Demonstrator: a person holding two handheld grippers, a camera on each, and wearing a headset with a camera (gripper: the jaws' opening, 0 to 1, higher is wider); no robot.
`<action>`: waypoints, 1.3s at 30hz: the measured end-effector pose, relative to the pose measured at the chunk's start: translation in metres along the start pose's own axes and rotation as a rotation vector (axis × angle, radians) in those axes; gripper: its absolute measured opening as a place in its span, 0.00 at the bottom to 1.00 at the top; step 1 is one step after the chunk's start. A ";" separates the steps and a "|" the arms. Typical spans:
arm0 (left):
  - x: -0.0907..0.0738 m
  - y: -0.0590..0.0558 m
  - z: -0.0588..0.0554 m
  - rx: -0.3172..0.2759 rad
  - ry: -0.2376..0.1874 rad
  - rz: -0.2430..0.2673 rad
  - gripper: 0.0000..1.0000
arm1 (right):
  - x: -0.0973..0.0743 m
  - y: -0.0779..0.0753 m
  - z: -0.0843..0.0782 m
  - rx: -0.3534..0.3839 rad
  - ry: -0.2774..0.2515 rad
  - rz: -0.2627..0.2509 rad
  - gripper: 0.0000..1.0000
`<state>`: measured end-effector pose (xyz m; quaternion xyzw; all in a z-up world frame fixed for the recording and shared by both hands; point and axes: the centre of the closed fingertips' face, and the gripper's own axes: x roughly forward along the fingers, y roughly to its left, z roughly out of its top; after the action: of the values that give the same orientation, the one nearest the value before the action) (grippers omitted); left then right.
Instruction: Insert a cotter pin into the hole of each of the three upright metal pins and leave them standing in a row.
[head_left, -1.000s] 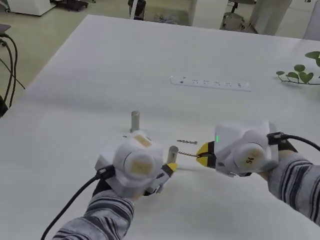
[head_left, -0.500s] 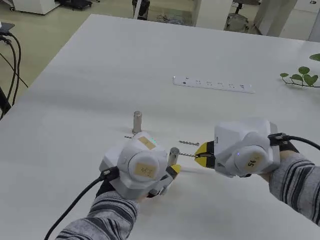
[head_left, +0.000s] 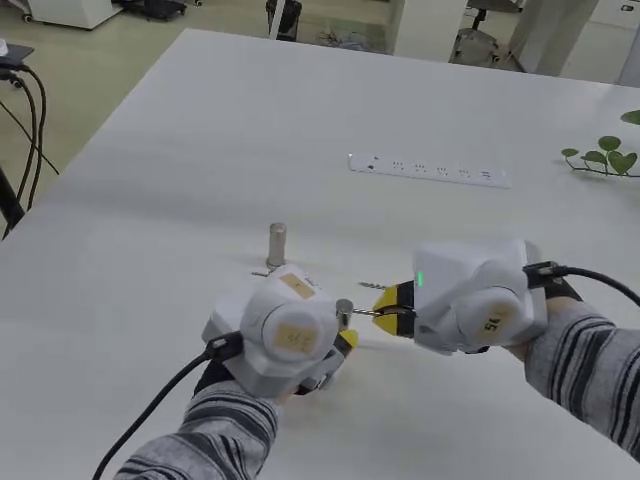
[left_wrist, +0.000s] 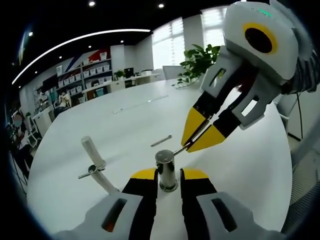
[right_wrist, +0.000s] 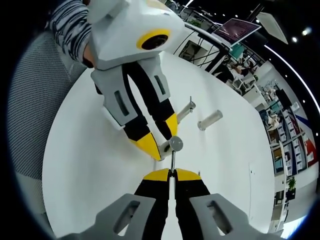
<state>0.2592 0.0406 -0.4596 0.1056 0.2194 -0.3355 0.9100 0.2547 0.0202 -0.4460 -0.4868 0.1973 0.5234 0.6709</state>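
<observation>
Progress: one grey metal pin (left_wrist: 93, 152) looking cottered | left gripper (left_wrist: 167, 174) clasping second (left_wrist: 165, 161); right gripper (right_wrist: 172, 175) pinching thin cotter pin (right_wrist: 172, 159) at its head | third (right_wrist: 210, 119) waiting beyond

Open table (head_left: 200, 130) around far pin (head_left: 276, 243)

Head view looks down; gripper views face across shared pin (left_wrist: 165, 170)

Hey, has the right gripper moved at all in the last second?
Yes. Judged against the power strip, the right gripper has shifted left, bringing its cotter pin up to the upright metal pin.
</observation>
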 end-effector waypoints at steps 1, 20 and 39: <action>0.000 0.001 -0.001 -0.003 0.002 0.003 0.12 | 0.001 0.000 0.002 0.002 -0.005 0.002 0.00; -0.001 0.001 -0.003 -0.032 0.007 -0.001 0.10 | 0.004 0.001 0.013 0.033 -0.020 0.000 0.00; -0.002 0.001 -0.006 -0.063 0.018 -0.009 0.10 | -0.001 -0.001 0.017 0.095 -0.037 -0.010 0.00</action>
<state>0.2569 0.0444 -0.4643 0.0792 0.2382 -0.3314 0.9095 0.2509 0.0346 -0.4376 -0.4455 0.2069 0.5189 0.6996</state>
